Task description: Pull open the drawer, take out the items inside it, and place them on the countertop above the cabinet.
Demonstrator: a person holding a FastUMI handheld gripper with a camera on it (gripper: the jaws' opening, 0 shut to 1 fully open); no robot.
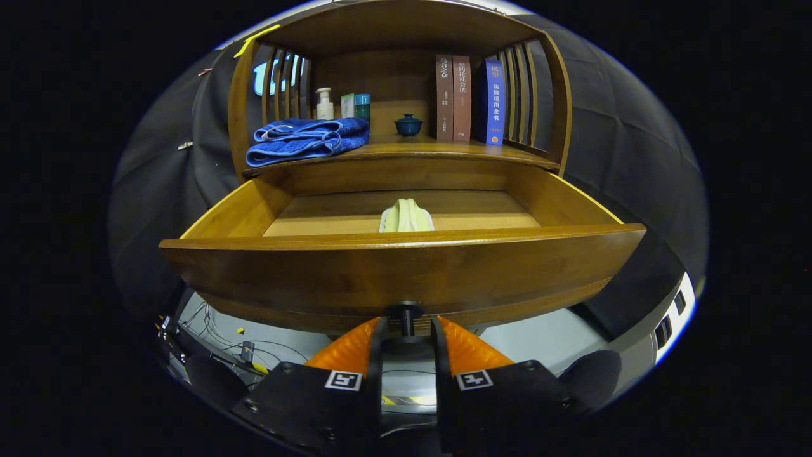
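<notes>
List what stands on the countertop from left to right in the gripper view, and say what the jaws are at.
Blue towel → pump bottle → small boxes → lidded blue cup → three upright books. The gripper has its jaws around the drawer knob, apparently gripping it.

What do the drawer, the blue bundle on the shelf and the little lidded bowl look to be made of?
The drawer, whose knob sits between the gripper fingers, looks like varnished wood: brown grain, soft sheen. The towel seems terry cloth: fuzzy, soft folds. The bowl looks like glazed ceramic, dark and glossy, though that is less sure.
</notes>
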